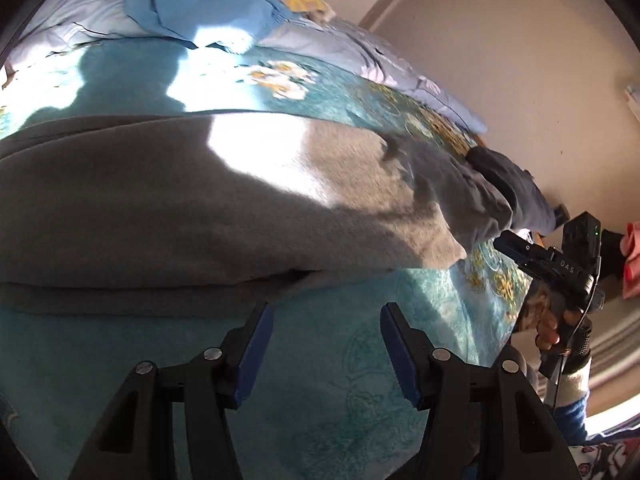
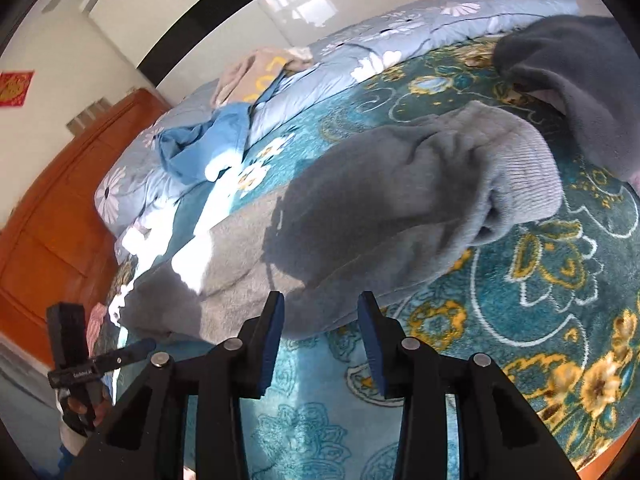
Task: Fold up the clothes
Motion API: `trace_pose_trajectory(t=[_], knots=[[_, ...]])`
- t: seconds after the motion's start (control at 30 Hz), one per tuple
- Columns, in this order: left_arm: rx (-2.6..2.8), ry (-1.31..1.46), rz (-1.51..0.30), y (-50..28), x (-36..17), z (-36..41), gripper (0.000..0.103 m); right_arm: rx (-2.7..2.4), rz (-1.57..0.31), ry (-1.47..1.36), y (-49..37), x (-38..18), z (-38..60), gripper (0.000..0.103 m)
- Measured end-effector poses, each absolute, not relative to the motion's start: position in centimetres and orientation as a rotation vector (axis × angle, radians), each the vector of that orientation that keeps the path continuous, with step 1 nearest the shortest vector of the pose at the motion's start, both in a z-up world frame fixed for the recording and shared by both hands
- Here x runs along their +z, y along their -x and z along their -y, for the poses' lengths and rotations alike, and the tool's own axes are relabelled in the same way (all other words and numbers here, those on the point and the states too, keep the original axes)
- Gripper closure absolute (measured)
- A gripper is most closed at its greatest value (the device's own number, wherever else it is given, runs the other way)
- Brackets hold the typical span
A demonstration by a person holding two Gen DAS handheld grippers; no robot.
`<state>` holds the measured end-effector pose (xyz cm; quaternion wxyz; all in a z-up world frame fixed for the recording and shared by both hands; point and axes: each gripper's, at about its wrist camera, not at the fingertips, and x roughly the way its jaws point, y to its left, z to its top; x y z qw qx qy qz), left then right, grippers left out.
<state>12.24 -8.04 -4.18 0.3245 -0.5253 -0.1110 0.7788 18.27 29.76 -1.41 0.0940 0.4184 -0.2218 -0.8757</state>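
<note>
- The grey fleece sweatshirt (image 1: 168, 200) lies spread across the teal floral plush blanket (image 1: 328, 360) on the bed, body laid flat in a fold, near hem towards both grippers; its ribbed-cuffed sleeve (image 2: 480, 168) trails loose at the right end.
- A darker grey fleece garment (image 2: 580, 92) lies just beyond that cuff, so the next fold should, I judge, keep the two from tangling.
- The left gripper (image 1: 326, 354) hangs over bare blanket just short of the hem, jaws apart, nothing between them.
- The right gripper (image 2: 320, 342) sits at the hem's edge, jaws likewise apart and empty.
- To fold well, I would pinch the sleeve near the cuff, lay it across the body, then take both hem corners together and lift evenly.
- A crumpled light blue garment (image 1: 192, 0) and a beige one (image 2: 256, 72) wait well apart on the pale floral quilt (image 2: 400, 36).
</note>
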Motion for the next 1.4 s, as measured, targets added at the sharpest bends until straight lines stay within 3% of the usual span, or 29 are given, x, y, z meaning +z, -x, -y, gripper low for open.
trace_pose_trajectory(t=[0.23, 0.53, 0.57, 0.63, 0.7, 0.8, 1.2, 1.4], knots=[[2.065, 1.401, 0.339, -12.3, -5.2, 7.5, 0.043, -2.438, 0.029, -1.256, -17.1, -1.8, -20.3, 0.055], [2.098, 1.393, 0.439, -12.8, -5.5, 9.4, 0.043, -2.355, -0.403, -1.271, -15.4, -4.0, -14.8, 0.055], [2.094, 1.388, 0.439, -12.9, -5.5, 9.3, 0.043, -2.364, -0.435, -1.276, -15.2, -4.1, -14.7, 0.056], [2.084, 1.376, 0.433, -12.9, -5.4, 8.8, 0.043, -2.384, -0.473, -1.293, -14.5, -4.0, -14.7, 0.081], [2.070, 1.361, 0.418, -12.9, -5.2, 8.1, 0.043, -2.388, -0.438, -1.298, -13.7, -3.6, -15.1, 0.094], [2.047, 1.322, 0.353, -12.9, -4.7, 6.9, 0.043, -2.395, -0.293, -1.283, -12.1, -1.9, -15.9, 0.097], [1.863, 1.231, 0.138, -8.8, -4.8, -2.5, 0.039, -2.349, 0.111, -1.271, -7.9, 1.5, -18.2, 0.098], [1.733, 1.173, 0.118, -8.6, -4.6, -6.6, 0.039, -2.323, 0.235, -1.271, -8.4, 1.4, -19.9, 0.098]])
